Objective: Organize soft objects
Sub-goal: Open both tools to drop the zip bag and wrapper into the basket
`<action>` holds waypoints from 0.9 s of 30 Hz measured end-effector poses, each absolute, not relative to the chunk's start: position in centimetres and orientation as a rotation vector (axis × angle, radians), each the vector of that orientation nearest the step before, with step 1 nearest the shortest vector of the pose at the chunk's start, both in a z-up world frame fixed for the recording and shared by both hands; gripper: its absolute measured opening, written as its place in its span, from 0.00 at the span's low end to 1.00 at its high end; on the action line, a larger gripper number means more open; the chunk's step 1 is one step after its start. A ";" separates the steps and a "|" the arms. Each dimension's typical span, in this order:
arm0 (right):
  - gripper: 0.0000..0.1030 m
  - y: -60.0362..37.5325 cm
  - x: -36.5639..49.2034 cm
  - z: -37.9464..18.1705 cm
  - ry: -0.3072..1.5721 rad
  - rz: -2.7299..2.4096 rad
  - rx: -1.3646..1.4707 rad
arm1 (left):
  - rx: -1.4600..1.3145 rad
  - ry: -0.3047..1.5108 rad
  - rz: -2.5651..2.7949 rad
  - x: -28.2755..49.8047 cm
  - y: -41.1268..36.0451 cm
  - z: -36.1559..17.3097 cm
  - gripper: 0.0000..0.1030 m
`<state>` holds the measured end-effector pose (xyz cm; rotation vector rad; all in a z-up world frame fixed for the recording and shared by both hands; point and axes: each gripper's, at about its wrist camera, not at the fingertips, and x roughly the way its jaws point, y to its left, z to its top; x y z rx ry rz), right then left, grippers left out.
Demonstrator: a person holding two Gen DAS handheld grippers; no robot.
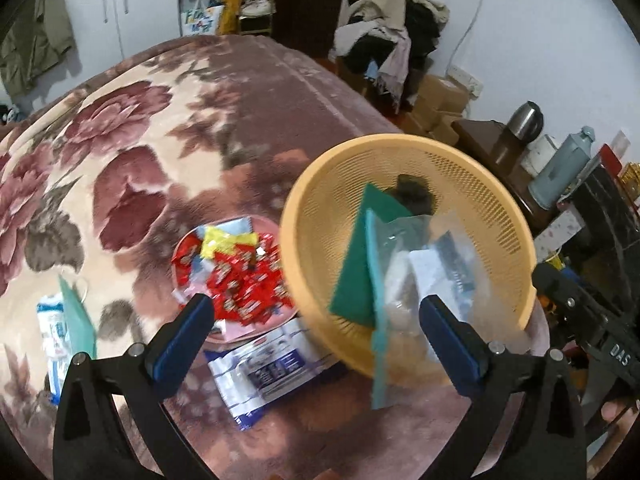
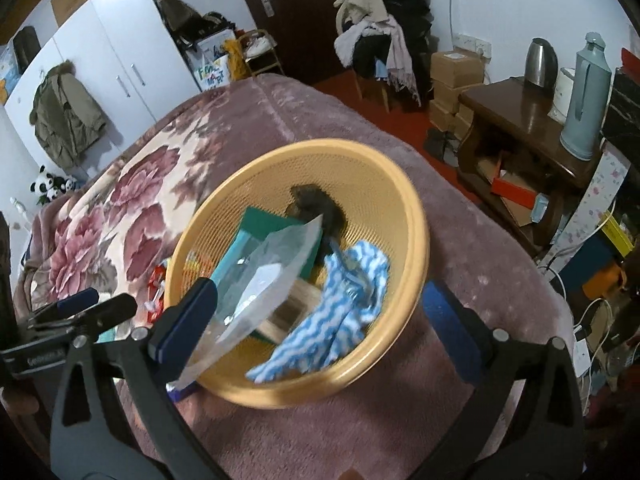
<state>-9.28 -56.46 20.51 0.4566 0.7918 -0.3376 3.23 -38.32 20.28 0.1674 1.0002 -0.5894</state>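
Observation:
A yellow mesh basket (image 1: 492,208) (image 2: 384,184) sits on the bed's near right part. It holds a green pad (image 1: 356,264) (image 2: 264,220), a clear plastic bag (image 1: 436,256) (image 2: 276,268), a dark furry item (image 1: 412,192) (image 2: 316,204) and a blue-and-white striped cloth (image 2: 344,308). My left gripper (image 1: 316,324) is open, its right finger in front of the basket's near rim. My right gripper (image 2: 320,308) is open, its fingers either side of the basket's near rim. A white-and-blue packet (image 1: 264,368) lies flat on the bed between the left fingers.
A pink plate (image 1: 256,332) of red snack packets (image 1: 244,276) sits left of the basket. A teal card and white packet (image 1: 60,328) lie at the bed's left. A wooden side table (image 2: 516,108) with kettle and thermos stands right. Clothes pile on a chair (image 2: 384,24).

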 end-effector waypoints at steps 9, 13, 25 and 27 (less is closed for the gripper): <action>1.00 -54.0 -9.4 20.4 0.820 -0.316 0.416 | 0.146 1.036 -0.548 3.3 -35.2 19.3 1.00; 1.00 -53.0 -9.2 20.6 0.825 -0.311 0.397 | 0.148 1.047 -0.536 3.3 -33.9 18.8 1.00; 1.00 -48.7 -8.3 20.1 0.861 -0.274 0.352 | 0.129 1.077 -0.500 3.2 -29.4 17.5 1.00; 1.00 -48.1 -8.3 20.1 0.865 -0.271 0.342 | 0.125 1.079 -0.494 3.2 -28.6 17.4 1.00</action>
